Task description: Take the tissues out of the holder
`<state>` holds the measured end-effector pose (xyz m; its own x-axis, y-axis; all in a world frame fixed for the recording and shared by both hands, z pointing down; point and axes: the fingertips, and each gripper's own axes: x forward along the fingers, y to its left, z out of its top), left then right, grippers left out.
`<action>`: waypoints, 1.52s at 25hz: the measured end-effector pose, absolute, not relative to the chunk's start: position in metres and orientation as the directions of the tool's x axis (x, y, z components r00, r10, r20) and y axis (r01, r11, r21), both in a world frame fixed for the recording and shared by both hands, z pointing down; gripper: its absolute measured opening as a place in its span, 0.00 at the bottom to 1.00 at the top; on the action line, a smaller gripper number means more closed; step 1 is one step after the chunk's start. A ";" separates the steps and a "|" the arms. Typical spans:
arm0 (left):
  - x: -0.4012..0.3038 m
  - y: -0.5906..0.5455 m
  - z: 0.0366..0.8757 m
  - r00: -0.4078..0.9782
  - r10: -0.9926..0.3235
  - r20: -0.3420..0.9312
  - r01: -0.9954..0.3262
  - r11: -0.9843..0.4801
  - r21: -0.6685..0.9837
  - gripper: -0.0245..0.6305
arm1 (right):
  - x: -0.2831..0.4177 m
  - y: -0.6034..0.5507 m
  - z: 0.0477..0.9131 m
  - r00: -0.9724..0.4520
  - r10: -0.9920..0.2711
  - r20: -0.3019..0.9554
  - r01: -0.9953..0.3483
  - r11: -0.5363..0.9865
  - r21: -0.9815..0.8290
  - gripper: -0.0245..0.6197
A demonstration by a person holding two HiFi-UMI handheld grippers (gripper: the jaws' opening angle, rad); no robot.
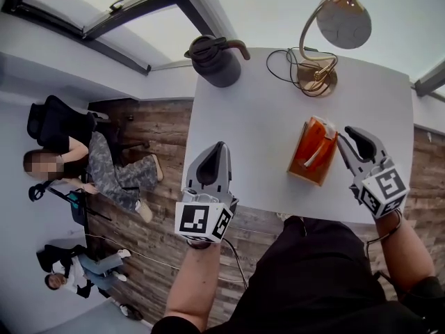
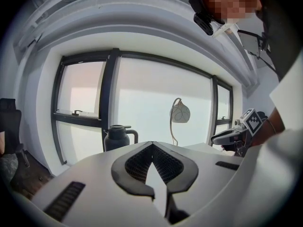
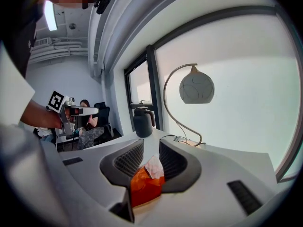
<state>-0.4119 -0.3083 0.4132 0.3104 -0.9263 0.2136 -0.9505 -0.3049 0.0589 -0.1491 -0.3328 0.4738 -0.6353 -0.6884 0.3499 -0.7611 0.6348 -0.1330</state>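
Note:
An orange tissue holder [image 1: 306,145] stands on the white table [image 1: 243,124] at the near right, with a white tissue [image 1: 316,153] poking out of its top. My right gripper [image 1: 346,132] hovers just right of the holder, fingertips near its far right corner. In the right gripper view its jaws [image 3: 151,142] stand apart; the holder [image 3: 144,188] and tissue [image 3: 154,167] show through the gap, untouched. My left gripper [image 1: 222,145] is over the table's near left edge, shut and empty, its tips meeting [image 2: 152,144].
A dark jug [image 1: 214,61] stands at the table's far left corner. A brass lamp [image 1: 327,40] with a coiled cord [image 1: 285,65] is at the far right. Seated people [image 1: 104,169] and an office chair [image 1: 52,120] are on the wooden floor to the left.

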 end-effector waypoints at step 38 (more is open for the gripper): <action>-0.402 -0.319 0.503 0.279 -0.877 0.391 -0.960 -0.251 0.122 0.04 | -0.166 -0.359 0.575 -0.647 -0.547 0.532 -0.724 0.659 -0.203 0.14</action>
